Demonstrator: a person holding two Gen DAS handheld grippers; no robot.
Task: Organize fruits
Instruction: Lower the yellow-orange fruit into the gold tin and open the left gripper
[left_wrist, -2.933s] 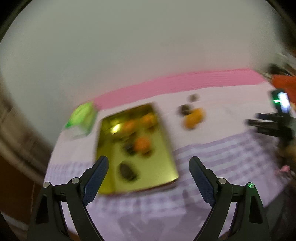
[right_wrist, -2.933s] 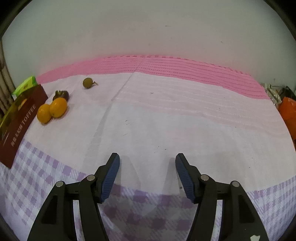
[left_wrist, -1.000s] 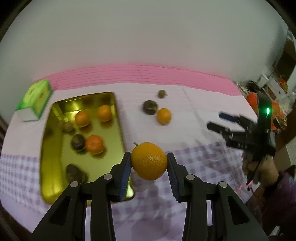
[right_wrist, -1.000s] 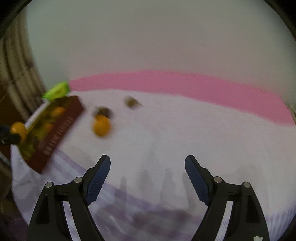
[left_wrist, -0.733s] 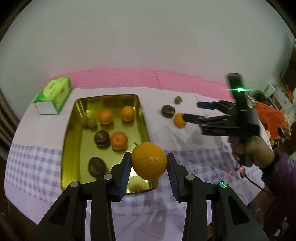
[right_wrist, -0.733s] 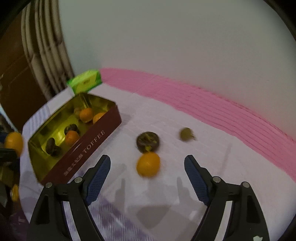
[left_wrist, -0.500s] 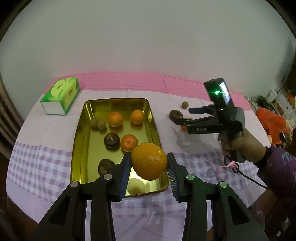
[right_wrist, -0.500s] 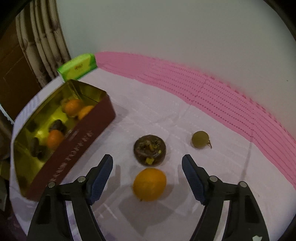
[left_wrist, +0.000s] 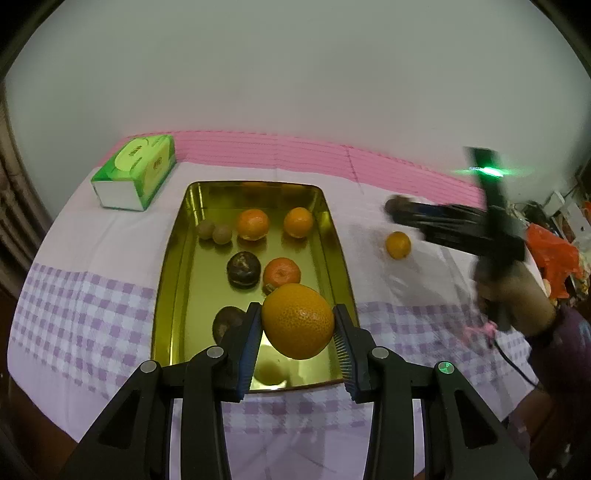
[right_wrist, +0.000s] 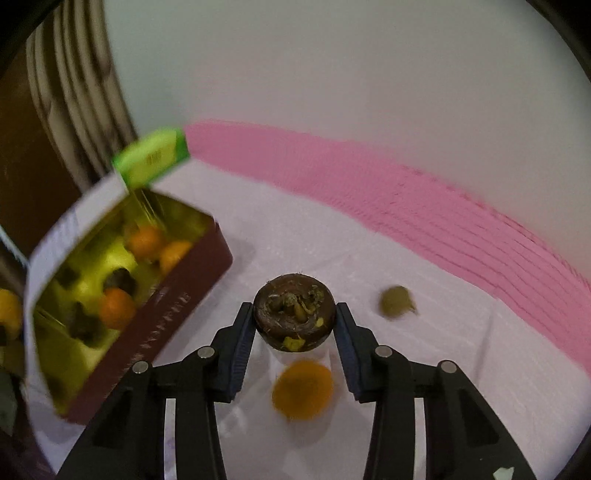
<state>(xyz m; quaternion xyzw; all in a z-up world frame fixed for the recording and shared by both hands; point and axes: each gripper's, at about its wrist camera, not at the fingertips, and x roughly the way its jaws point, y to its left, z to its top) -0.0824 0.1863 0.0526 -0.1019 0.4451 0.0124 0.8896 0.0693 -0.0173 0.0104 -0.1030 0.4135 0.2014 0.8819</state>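
Both hands have swung in since a second ago: my right gripper (right_wrist: 294, 325) was hovering wide open over bare cloth, and its jaws have just been closing, now pinched on the dark brown fruit (right_wrist: 294, 312) that sits out on the pink and white tablecloth (right_wrist: 424, 369). My left gripper (left_wrist: 297, 334) is clamped on the big orange (left_wrist: 297, 325) and now hangs over the near end of the gold tin (left_wrist: 255, 190), where before it was off to the side of it.

Left on the cloth: a small orange (right_wrist: 302, 393) just under the right jaws and a little green fruit (right_wrist: 396, 301) off to the side. The tin already holds several oranges and dark fruits (a pale one (left_wrist: 269, 372) sits right below my big orange).

What worries me from here:
- The brown fruit looks cracked and squishy, so I reckon a hard squeeze could burst it or let it slip out on the lift.
- Lifting could nudge the small orange and send it rolling.
- Both grippers heading to the same tin could clash.
- Dropping the big orange from height could knock the fruit underneath around.
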